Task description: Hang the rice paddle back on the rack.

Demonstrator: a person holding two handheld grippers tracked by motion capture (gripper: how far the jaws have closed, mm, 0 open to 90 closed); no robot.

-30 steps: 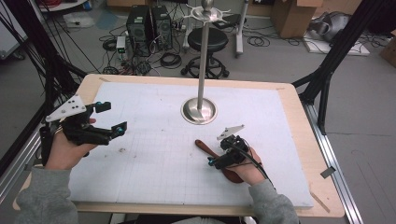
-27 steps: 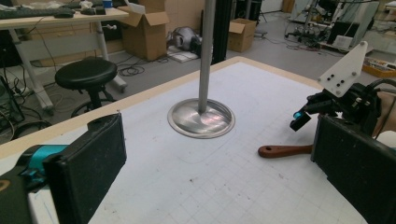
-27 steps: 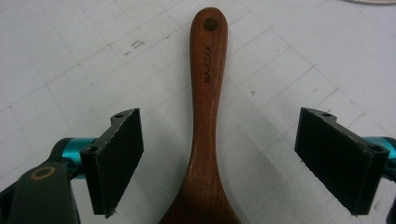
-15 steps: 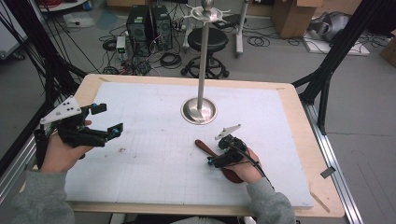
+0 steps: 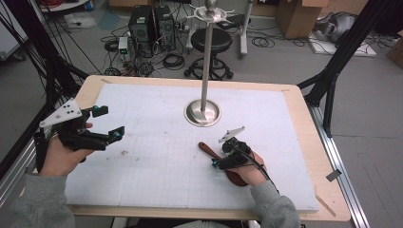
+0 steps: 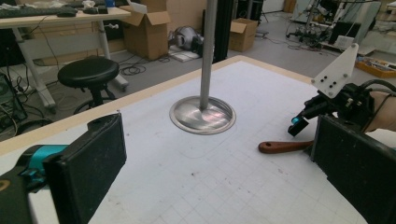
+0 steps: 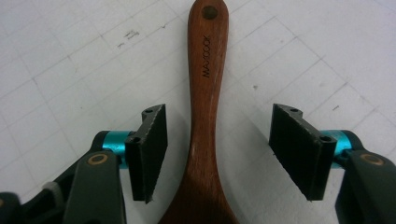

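Seen on the white gridded mat (image 5: 157, 156) covering the wooden table (image 5: 304, 123): a metal stand (image 5: 203, 112) with a round polished base and an upright pole, topped by white arms well above the surface. Noted near the mat's left part, a small dark smudge (image 5: 124, 153). Beyond the far table edge, on the grey floor: a black round stool (image 5: 207, 40), two black computer towers (image 5: 151, 24) with tangled cables (image 5: 173, 61) beside them, and cardboard boxes (image 5: 297, 16) at the upper right. Running along both sides, black frame struts (image 5: 332, 71). Lying by the right rail, a small dark tag (image 5: 333, 175).
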